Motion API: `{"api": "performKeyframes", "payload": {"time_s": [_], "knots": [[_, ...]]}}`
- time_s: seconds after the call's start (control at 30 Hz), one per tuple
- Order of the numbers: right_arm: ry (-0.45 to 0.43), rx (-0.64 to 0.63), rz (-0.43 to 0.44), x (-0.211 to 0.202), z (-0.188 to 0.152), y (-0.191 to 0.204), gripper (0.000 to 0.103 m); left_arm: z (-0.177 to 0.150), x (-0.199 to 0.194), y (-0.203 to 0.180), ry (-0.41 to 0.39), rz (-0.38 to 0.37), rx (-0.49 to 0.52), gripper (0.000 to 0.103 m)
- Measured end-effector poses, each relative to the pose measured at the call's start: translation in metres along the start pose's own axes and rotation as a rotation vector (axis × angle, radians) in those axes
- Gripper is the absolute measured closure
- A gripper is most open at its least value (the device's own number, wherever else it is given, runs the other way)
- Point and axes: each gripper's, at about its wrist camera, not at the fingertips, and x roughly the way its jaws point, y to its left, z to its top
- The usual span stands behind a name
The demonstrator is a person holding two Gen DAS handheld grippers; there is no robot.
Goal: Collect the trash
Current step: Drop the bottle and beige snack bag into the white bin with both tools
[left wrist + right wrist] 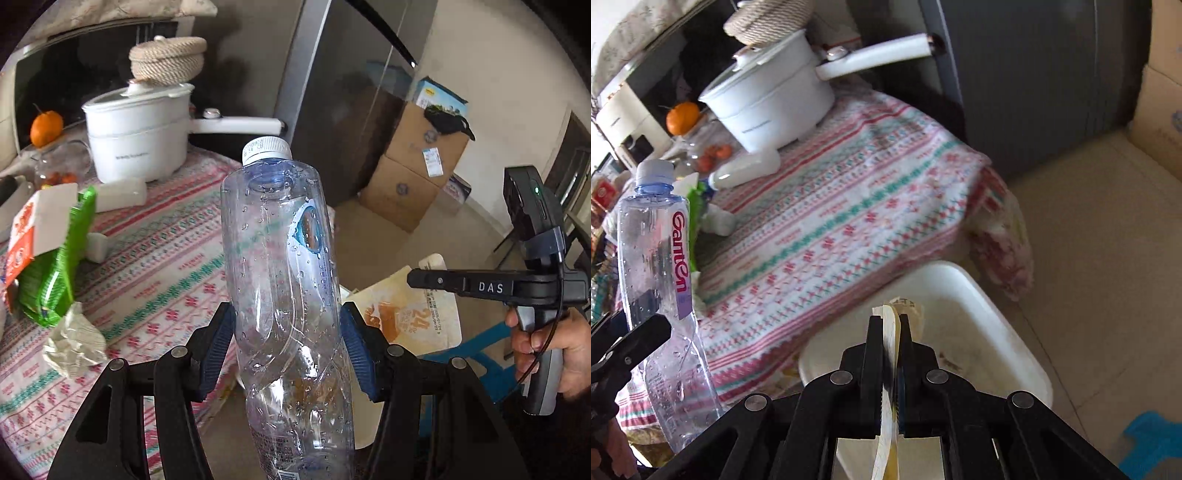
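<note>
My left gripper (288,332) is shut on a clear, crumpled plastic water bottle (284,280) with a white cap, held upright past the table's edge. The bottle also shows at the left of the right wrist view (665,295). My right gripper (888,321) is shut on a flat cream and orange food pouch (892,354), held edge-on above a white bin (979,317) on the floor. In the left wrist view the right gripper (413,278) and the pouch (410,314) are at the right. A green wrapper (55,273), an orange-white carton (33,229) and crumpled paper (74,343) lie on the table.
The table has a striped patterned cloth (849,214). On it stand a white pot with a long handle (140,136), a woven lidded basket (166,59), an orange (46,127) and a microwave (631,110). Cardboard boxes (413,173) and a grey cabinet (1034,85) stand beyond. A blue stool (1152,443) is at the right.
</note>
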Motion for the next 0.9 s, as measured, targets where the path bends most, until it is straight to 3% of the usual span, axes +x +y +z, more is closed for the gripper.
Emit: {"api": "performKeyframes", "payload": {"time_s": [0.2, 0.37, 0.6, 0.8, 0.9], "knots": [[0.026, 0.049, -0.033, 0.005, -0.002, -0.024, 0.098, -0.017, 0.066, -0.029, 0.282, -0.057, 0.029, 0.042], [0.057, 0.060, -0.071, 0.010, -0.003, -0.034, 0.098, -0.031, 0.109, -0.037, 0.434, 0.005, 0.062, 0.042], [0.094, 0.080, -0.092, 0.019, -0.005, -0.049, 0.098, -0.039, 0.145, -0.037, 0.527, 0.009, 0.047, 0.041], [0.105, 0.087, -0.093, 0.023, -0.003, -0.053, 0.098, -0.041, 0.151, -0.047, 0.518, 0.016, 0.075, 0.040], [0.112, 0.085, -0.098, 0.025, -0.002, -0.054, 0.098, -0.038, 0.145, -0.046, 0.508, 0.020, 0.073, 0.031]]}}
